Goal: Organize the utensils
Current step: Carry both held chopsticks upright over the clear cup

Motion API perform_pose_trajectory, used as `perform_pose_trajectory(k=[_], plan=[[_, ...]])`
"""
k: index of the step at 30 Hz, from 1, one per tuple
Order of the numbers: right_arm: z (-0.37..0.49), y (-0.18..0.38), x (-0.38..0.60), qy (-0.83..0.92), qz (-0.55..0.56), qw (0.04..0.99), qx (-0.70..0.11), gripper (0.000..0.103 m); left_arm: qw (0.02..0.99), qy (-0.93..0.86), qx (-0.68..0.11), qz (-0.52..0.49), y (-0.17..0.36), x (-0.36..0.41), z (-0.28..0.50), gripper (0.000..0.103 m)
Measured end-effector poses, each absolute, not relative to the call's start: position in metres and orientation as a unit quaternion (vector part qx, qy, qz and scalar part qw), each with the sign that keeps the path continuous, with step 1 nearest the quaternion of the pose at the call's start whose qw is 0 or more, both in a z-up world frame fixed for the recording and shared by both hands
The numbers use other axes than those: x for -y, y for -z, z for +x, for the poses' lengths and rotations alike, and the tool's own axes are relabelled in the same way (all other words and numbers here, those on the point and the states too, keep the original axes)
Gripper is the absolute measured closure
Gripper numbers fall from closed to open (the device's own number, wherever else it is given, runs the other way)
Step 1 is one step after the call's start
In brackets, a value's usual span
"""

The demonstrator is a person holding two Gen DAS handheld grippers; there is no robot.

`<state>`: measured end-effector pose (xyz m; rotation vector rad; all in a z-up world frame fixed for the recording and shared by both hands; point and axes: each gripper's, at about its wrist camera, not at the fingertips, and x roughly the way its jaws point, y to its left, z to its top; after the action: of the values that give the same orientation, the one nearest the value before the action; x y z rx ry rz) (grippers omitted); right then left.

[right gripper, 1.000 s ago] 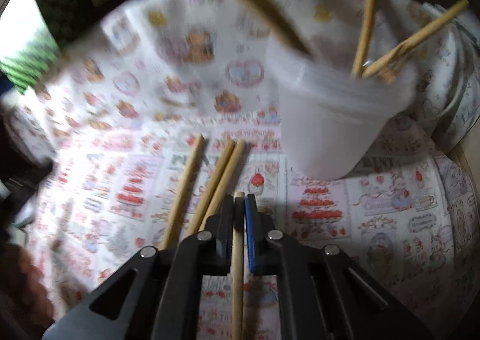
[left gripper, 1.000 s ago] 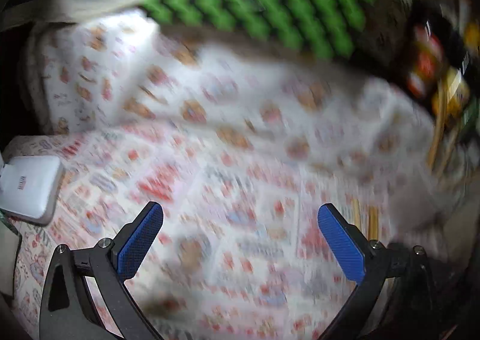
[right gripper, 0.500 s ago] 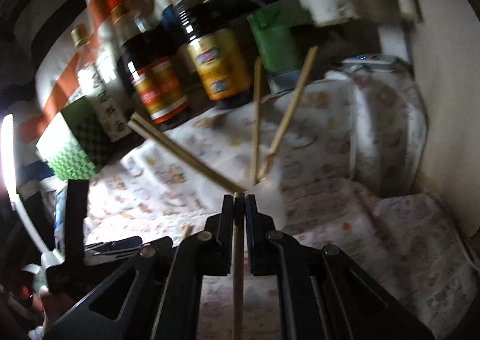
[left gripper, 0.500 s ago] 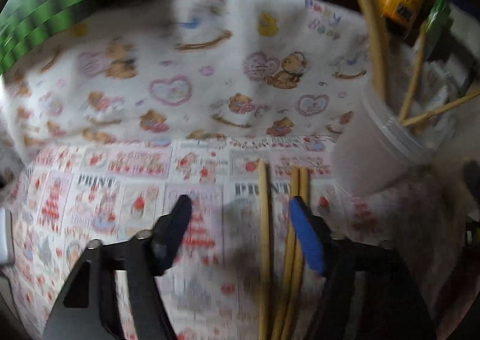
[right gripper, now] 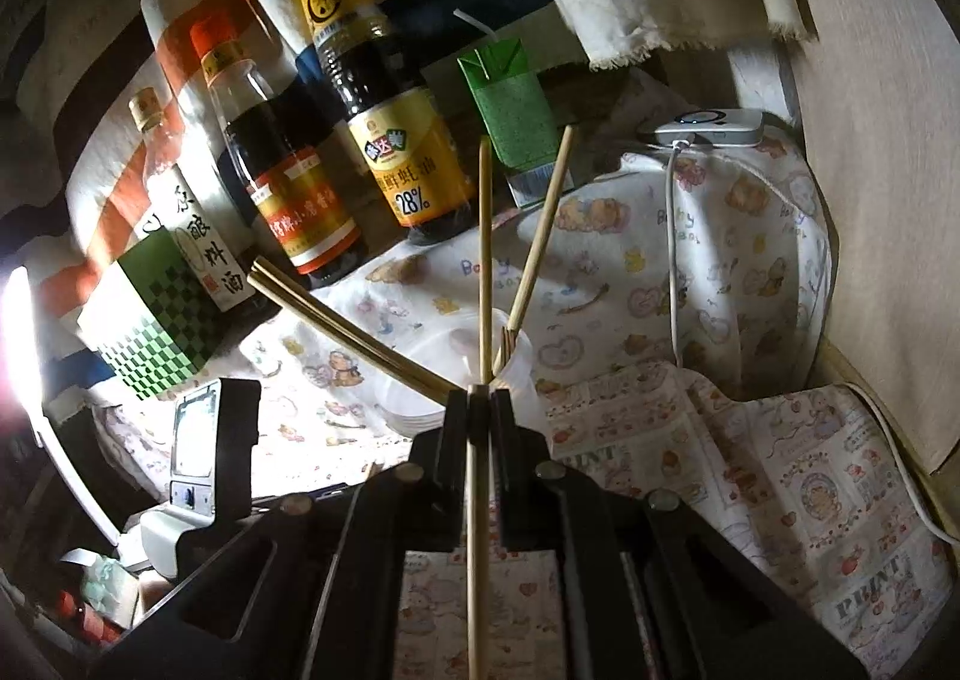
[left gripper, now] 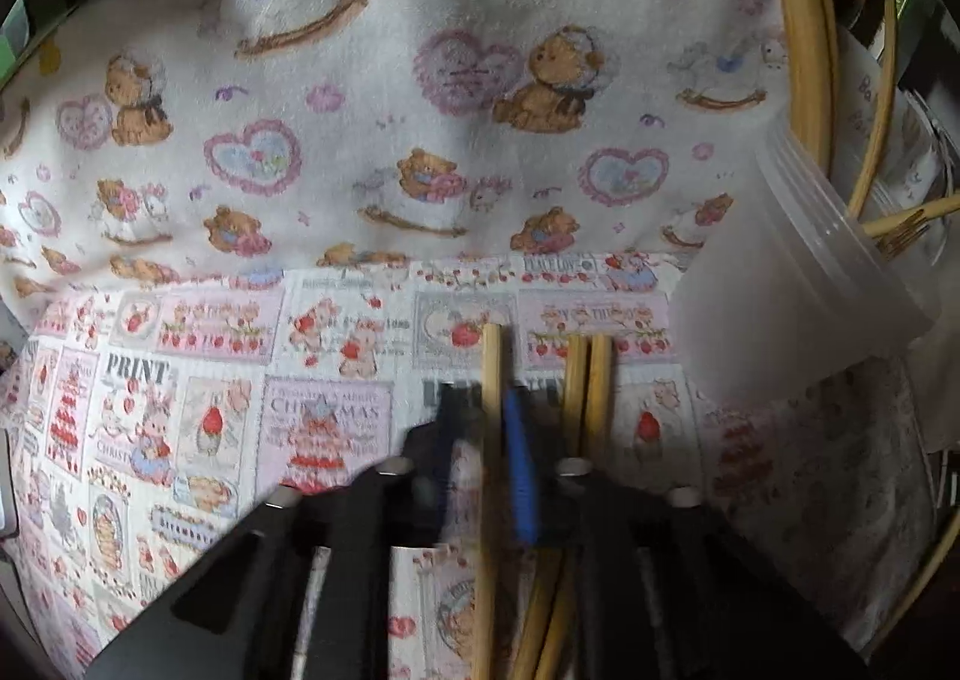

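Your left gripper (left gripper: 493,428) has just been closing, and now its jaws are pinched on one chopstick (left gripper: 492,380). That stick lies flat on the printed cloth (left gripper: 180,380), in the lower middle of the left view. Its far end pokes out past the blue pad (left gripper: 521,476). Two more chopsticks (left gripper: 588,386) lie side by side just to the right of it, still on the cloth. They are outside the jaws.

A clear plastic cup (left gripper: 798,290) sits at the right edge of that view. It leans in the picture and has sticks standing in it.

Your right gripper (right gripper: 478,398) is squeezed tight on another chopstick (right gripper: 474,530). This stick runs up the middle of the right view, between the black fingers. Its tip is right in front of the cup (right gripper: 420,380), which shows in the middle of that frame. You can see sticks poking out of the cup in a fan.

Behind the cup, in the upper left, stand three sauce bottles (right gripper: 396,140) and a green checked box (right gripper: 150,338).
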<state>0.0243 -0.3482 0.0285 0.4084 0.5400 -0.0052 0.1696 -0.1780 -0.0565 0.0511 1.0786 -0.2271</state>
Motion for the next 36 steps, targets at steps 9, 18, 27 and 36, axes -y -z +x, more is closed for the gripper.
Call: perform_pose_trajectory(k=[9, 18, 27, 36], plan=[[0.019, -0.033, 0.352, -0.020, 0.211, 0.943, -0.257, 0.096, 0.889, 0.112, -0.444, -0.007, -0.020, 0.154, 0.117, 0.097], [0.007, -0.045, 0.352, -0.037, 0.217, 0.950, -0.221, 0.096, 0.947, 0.121, -0.298, -0.004, -0.131, 0.138, 0.042, 0.097], [-0.022, -0.075, 0.352, -0.043, 0.222, 0.967, -0.120, 0.097, 0.962, 0.158, -0.216, -0.053, -0.168, 0.137, 0.019, 0.097], [-0.020, -0.135, 0.341, -0.014, 0.159, 0.986, -0.046, 0.097, 0.958, 0.188, -0.205, -0.064, -0.173, 0.146, 0.038, 0.097]])
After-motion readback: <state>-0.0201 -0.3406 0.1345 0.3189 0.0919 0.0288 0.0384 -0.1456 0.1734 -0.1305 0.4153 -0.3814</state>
